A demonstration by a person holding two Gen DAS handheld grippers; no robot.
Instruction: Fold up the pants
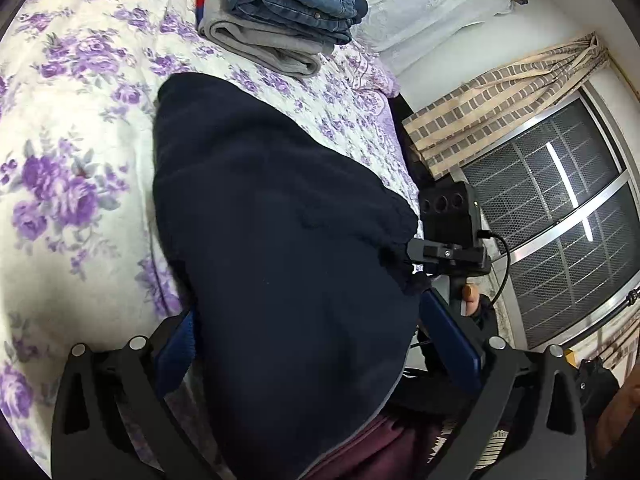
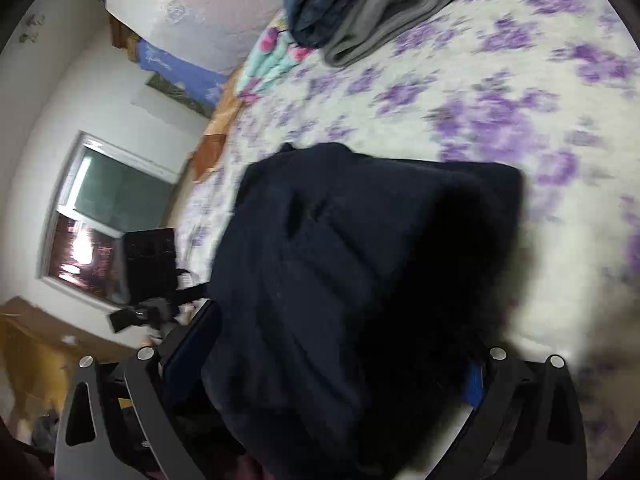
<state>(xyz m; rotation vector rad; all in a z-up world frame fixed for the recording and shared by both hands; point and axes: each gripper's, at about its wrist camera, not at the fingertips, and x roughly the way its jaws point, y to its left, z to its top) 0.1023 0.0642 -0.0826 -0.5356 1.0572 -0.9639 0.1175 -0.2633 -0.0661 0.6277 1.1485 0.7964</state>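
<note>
Where quilt (image 1: 72, 128) spreads, folded pants (image 1: 280, 240).

A bed with a purple-flowered quilt (image 1: 72, 128) fills the room — white walls (image 2: 72, 92) around it, a brick-patterned curtain (image 1: 492, 108) beside a meshed window (image 1: 560, 216).

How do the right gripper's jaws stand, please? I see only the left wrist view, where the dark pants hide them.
Observer: The right gripper is open, its fingers wide apart, and the dark pants lie between them on the bed.
Operator: Thank you. Is there anything beside the folded stack that my view misses?
Observer: Yes, a teal and pink quilt lies bunched beside the folded stack, near the bed's edge.
</note>
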